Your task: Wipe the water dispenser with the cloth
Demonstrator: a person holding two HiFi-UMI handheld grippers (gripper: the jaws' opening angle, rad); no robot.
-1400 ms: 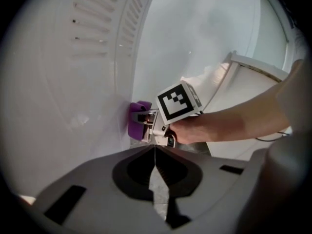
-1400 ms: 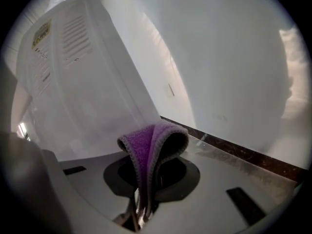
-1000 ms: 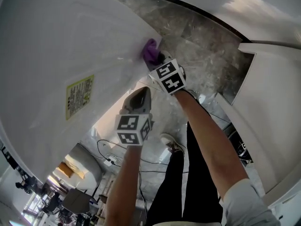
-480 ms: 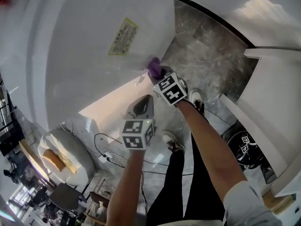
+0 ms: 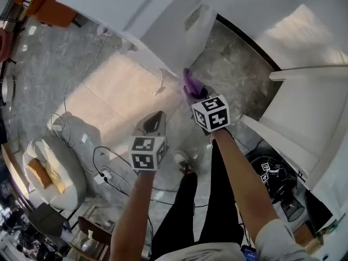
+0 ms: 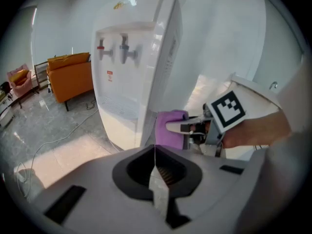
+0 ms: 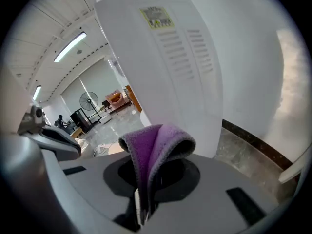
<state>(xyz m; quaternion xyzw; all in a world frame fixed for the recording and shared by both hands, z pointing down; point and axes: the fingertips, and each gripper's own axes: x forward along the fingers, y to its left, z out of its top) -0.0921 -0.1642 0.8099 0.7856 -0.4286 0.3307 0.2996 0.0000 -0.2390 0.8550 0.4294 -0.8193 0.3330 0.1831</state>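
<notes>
While the right gripper (image 5: 193, 94) clamps cloth (image 5: 188, 81) — both forearms (image 5: 235, 170) reach forward.

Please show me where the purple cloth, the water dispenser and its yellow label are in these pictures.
purple cloth (image 7: 158, 143): right gripper view, on its folded top.
water dispenser (image 6: 122, 82): left gripper view, on the front recess below the taps.
yellow label (image 7: 157, 17): right gripper view, on the sticker's middle.
</notes>
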